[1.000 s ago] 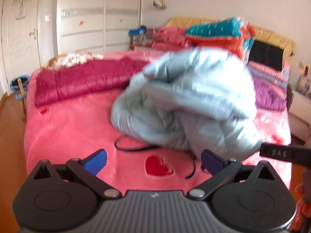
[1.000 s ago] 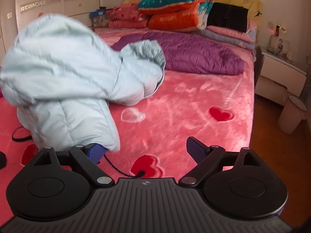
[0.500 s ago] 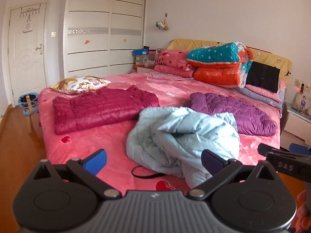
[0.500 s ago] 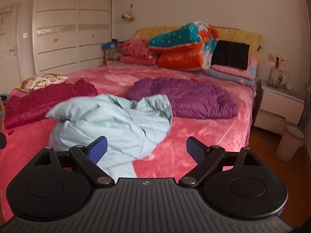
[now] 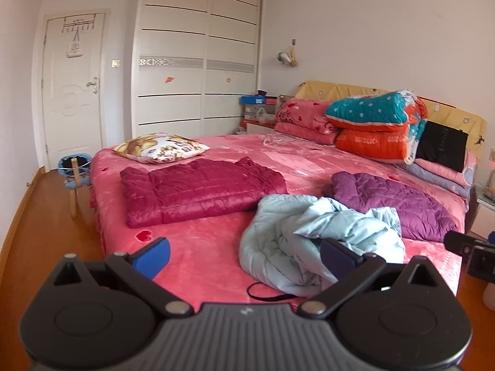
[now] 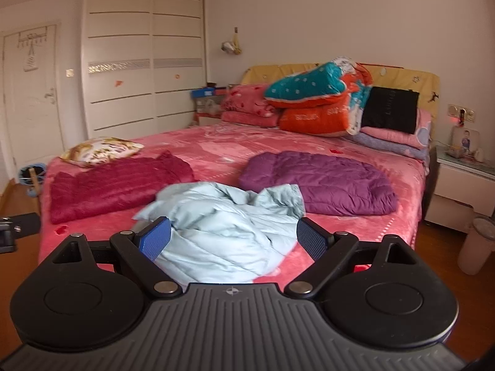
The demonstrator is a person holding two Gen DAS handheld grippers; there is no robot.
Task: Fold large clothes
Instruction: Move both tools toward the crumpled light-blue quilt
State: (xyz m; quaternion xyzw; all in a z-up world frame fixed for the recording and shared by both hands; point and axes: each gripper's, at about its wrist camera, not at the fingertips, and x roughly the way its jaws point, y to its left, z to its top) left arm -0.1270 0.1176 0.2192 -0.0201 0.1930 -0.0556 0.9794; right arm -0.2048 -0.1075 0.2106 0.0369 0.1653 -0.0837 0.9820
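With the light blue jacket (image 5: 318,247) as the landmark, and working from left to right: off to its left and a little farther up the bed, a crimson quilted jacket (image 5: 198,190) is lying flat and squared, looking already folded, with a printed pillow (image 5: 161,147) beyond it near the bed's far left corner. The light blue jacket itself is sitting in a crumpled, puffy heap near the foot of the pink bedspread (image 5: 198,247), its stitched panels bunching into soft ridges and a thin black cord (image 5: 266,293) looping out from its near edge. To its right, nearly touching it, a purple quilted jacket (image 6: 321,182) is lying in a rounded, flattened bundle. Neither tool is holding anything: the left gripper (image 5: 244,252) is hanging before the heap with jaws spread wide, and the right gripper (image 6: 232,237) is doing the same. The step in hand seems to be starting on the blue jacket, not yet spread. The next move probably calls for finding a hem or shoulder in the slippery, padded fabric and pulling it flat before any fold.
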